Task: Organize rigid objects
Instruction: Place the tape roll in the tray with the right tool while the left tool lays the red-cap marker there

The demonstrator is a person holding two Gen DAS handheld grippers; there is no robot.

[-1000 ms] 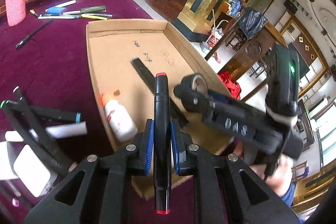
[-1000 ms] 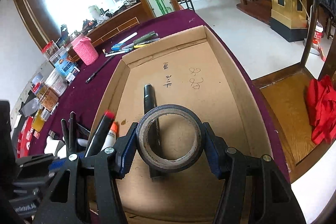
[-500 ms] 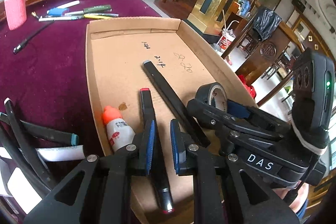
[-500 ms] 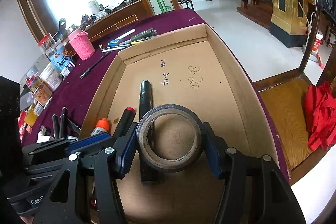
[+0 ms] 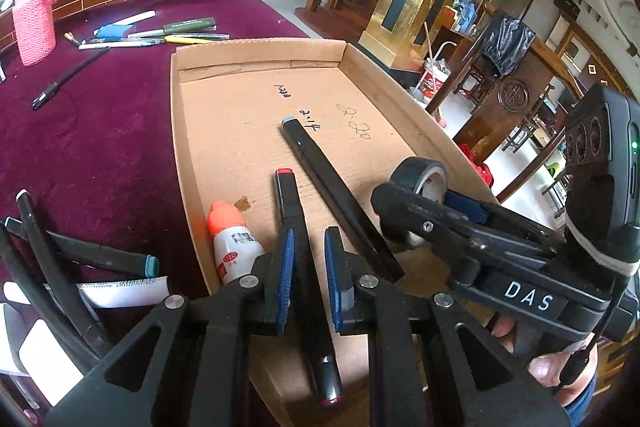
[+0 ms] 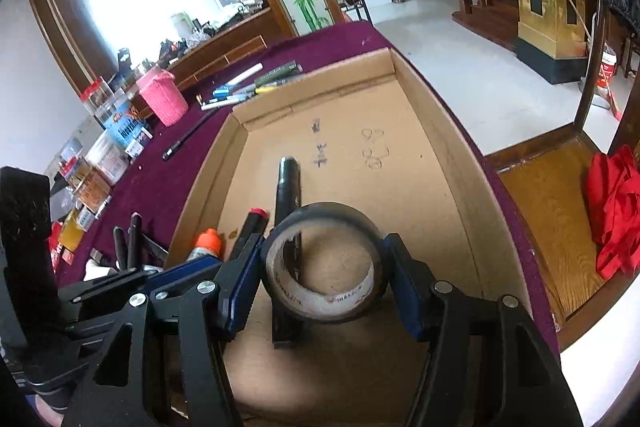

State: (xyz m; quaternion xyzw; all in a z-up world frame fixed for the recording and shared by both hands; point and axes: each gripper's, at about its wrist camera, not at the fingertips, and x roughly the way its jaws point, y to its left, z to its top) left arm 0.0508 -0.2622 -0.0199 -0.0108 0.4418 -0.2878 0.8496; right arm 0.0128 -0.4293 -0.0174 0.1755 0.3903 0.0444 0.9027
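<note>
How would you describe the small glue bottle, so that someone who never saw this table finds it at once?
Look at the shallow cardboard tray on the purple tablecloth. In its near left corner, against the left wall, lies the small white glue bottle, beside a black marker with red ends. It alone there is short and white with a bright orange cap; its neighbours are long, black sticks.

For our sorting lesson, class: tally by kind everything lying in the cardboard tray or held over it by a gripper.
markers: 2 (black marker, red-tipped marker)
glue bottle: 1
tape roll: 1
Total: 4
</note>
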